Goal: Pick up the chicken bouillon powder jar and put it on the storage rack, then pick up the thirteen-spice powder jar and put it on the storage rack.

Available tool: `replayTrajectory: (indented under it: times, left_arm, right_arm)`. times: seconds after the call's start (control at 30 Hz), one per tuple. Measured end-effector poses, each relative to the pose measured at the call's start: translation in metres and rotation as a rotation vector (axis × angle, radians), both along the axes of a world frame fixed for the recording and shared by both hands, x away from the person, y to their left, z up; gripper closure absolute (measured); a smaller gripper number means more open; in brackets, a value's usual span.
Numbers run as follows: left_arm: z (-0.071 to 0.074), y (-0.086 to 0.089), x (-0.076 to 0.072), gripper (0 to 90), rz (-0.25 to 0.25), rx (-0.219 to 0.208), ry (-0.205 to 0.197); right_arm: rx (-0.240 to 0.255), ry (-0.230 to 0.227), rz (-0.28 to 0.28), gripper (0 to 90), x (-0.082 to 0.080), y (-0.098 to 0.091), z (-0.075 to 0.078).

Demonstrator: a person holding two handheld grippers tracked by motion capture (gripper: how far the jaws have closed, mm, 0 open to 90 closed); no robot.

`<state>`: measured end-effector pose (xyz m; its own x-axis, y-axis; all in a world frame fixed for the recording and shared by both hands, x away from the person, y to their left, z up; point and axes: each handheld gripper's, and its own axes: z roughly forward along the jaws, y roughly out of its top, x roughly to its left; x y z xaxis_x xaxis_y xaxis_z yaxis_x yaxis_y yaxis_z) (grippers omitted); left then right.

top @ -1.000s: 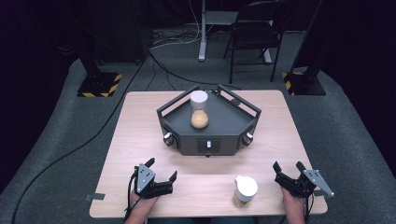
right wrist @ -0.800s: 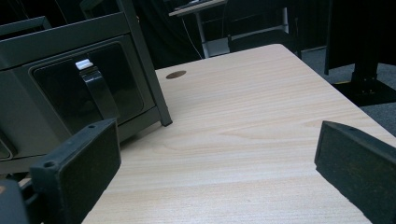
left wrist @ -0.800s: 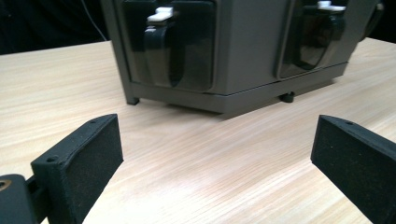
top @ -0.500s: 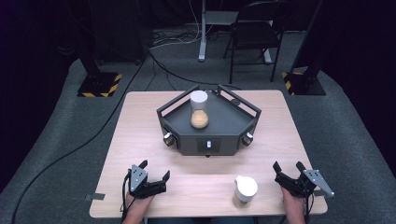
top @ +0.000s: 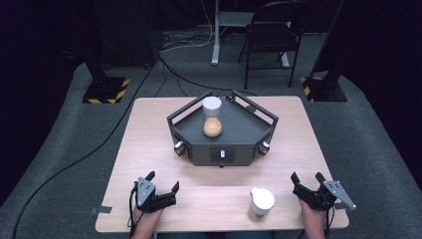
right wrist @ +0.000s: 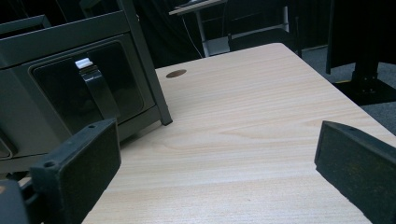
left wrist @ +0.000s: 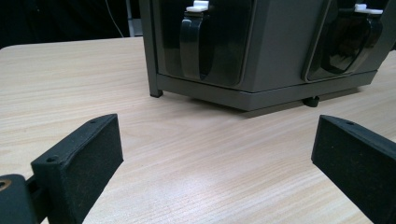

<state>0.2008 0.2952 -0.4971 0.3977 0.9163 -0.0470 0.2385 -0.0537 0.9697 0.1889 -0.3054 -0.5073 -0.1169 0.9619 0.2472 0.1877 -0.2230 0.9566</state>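
High view showed your left tongs (top: 163,181) resting low at the near left of the tabletop (top: 149,129), jaws spread with nothing between them. Your right tongs (top: 307,180) sat at the near right edge, likewise spread and empty. Between them, closer to the right pair, stood a small jar with a white lid (top: 261,203) near the front edge of the tabletop, apart from both tongs. Farther back, in the middle, sat the dark grey angular tray unit (top: 238,130), and on its deck stood a second white-capped jar (top: 212,117) holding something tan.

No brand, label or readable writing could be made out on the jars, the unit or your tongs; the small pale mark on the unit's front face was too small to read.

Left gripper view looked along your wide-open jaws at bare wood, with the unit's near face (left wrist: 280,51) ahead showing two dark curved latches tipped in white. Right gripper view showed your open jaws over bare tabletop, the unit's corner (right wrist: 70,88) at the left with one white-tipped latch, and a small brown hole in the wood (right wrist: 176,73) beyond.

Against the frame a second earlier, your left tongs had drawn slightly nearer and leftward. Your right tongs, both jars and the unit lay where they had been.
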Motion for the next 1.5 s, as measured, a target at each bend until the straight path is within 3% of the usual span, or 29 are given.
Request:
replayTrajectory:
  times: [0.13,0.57,0.77,0.93,1.23,1.37,1.5]
  left_arm:
    - [-0.003,0.005,0.0,0.0,-0.016,-0.025,-0.013]
    - [-0.002,-0.002,-0.001,0.0,-0.004,0.011,-0.018]
    - [-0.002,0.0,-0.001,0.0,-0.01,0.0,-0.016]
    - [-0.001,-0.002,-0.001,0.1,-0.002,0.007,-0.012]
    - [-0.001,-0.002,0.0,0.2,0.002,-0.004,-0.007]
    - [-0.002,0.001,0.0,0.1,0.016,-0.056,0.012]
    - [-0.001,0.001,0.0,0.1,0.017,-0.052,0.015]
  right_arm:
    - [-0.01,-0.001,0.005,0.0,0.0,-0.001,0.0]
    - [-0.048,0.012,0.066,0.0,-0.002,-0.003,0.01]
    - [-0.048,-0.006,0.087,0.0,-0.009,-0.001,0.022]
    - [-0.065,0.006,0.112,0.0,-0.011,0.001,0.029]
    - [-0.076,0.015,0.14,0.0,-0.015,-0.001,0.034]
    - [-0.09,0.015,0.154,0.0,-0.017,-0.002,0.036]
    - [-0.089,0.009,0.164,0.0,-0.02,-0.003,0.037]
